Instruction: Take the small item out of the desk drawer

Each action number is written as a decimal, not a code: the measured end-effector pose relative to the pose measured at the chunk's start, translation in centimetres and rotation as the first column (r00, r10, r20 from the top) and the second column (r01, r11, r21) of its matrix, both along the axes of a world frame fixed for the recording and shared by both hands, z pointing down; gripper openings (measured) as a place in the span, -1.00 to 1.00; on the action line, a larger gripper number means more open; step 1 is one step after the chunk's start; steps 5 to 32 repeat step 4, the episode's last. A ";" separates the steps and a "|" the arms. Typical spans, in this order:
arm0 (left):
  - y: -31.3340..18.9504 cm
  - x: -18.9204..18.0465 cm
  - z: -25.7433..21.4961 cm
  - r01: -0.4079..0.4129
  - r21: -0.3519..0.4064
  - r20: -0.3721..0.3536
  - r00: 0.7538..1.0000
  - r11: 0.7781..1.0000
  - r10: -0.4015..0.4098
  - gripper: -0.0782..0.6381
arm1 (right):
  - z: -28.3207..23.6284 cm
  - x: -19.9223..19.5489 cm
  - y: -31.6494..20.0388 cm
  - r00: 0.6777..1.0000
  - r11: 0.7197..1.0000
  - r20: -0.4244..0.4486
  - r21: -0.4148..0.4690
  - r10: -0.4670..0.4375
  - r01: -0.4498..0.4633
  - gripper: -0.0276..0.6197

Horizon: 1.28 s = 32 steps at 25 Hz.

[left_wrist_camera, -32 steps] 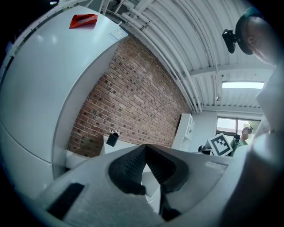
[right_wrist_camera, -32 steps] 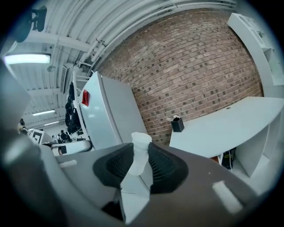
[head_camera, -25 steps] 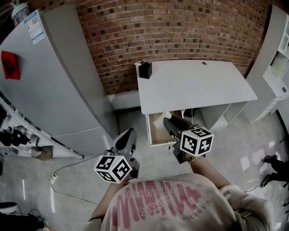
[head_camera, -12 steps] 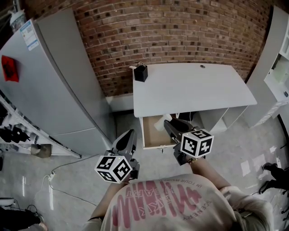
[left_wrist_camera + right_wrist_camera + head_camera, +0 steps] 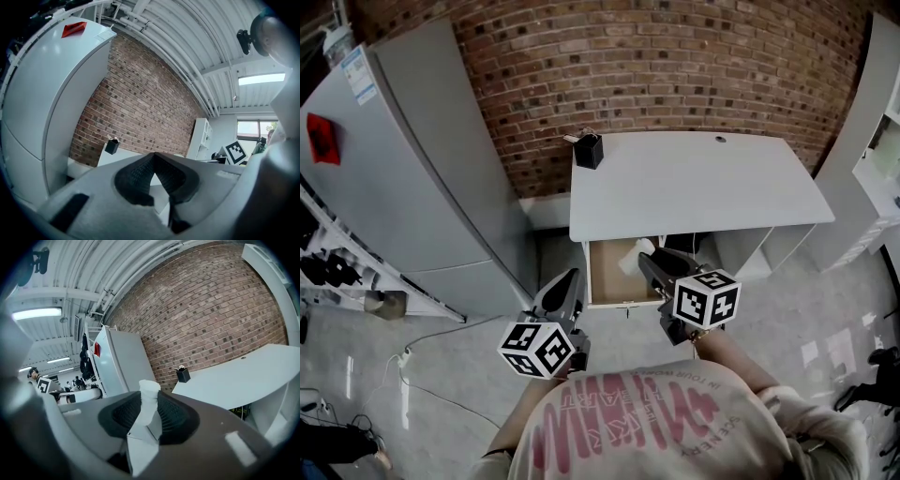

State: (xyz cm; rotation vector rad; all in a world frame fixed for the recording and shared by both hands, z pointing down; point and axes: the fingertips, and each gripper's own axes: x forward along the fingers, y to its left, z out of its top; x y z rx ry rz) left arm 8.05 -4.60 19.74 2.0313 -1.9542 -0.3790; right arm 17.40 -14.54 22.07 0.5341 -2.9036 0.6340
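the right gripper (image 5: pixel 649 263) pinches the small white item (image 5: pixel 148 401) over the open drawer (image 5: pixel 602 277) below the desk (image 5: pixel 694 183); left gripper (image 5: pixel 566 281) pressed together, empty. removal step nearly done; next, carry it clear.

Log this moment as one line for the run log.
right gripper: shut on white item | left gripper: shut, empty | drawer: open
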 end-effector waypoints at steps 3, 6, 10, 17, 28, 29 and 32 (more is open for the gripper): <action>-0.3 1.1 0.4 0.006 -0.002 -0.005 1.000 1.000 -0.006 -0.76 | 0.5 1.0 -0.4 1.000 1.000 -0.008 -0.004 -0.010 0.010 -0.55; -0.4 1.5 0.6 0.008 -0.003 -0.006 1.000 1.000 -0.008 -0.76 | 0.7 1.3 -0.5 1.000 1.000 -0.010 -0.005 -0.014 0.014 -0.55; -0.4 1.5 0.6 0.008 -0.003 -0.006 1.000 1.000 -0.008 -0.76 | 0.7 1.3 -0.5 1.000 1.000 -0.010 -0.005 -0.014 0.014 -0.55; -0.4 1.5 0.6 0.008 -0.003 -0.006 1.000 1.000 -0.008 -0.76 | 0.7 1.3 -0.5 1.000 1.000 -0.010 -0.005 -0.014 0.014 -0.55; -0.4 1.5 0.6 0.008 -0.003 -0.006 1.000 1.000 -0.008 -0.76 | 0.7 1.3 -0.5 1.000 1.000 -0.010 -0.005 -0.014 0.014 -0.55; -0.4 1.5 0.6 0.008 -0.003 -0.006 1.000 1.000 -0.008 -0.76 | 0.7 1.3 -0.5 1.000 1.000 -0.010 -0.005 -0.014 0.014 -0.55; -0.4 1.5 0.6 0.008 -0.003 -0.006 1.000 1.000 -0.008 -0.76 | 0.7 1.3 -0.5 1.000 1.000 -0.010 -0.005 -0.014 0.014 -0.55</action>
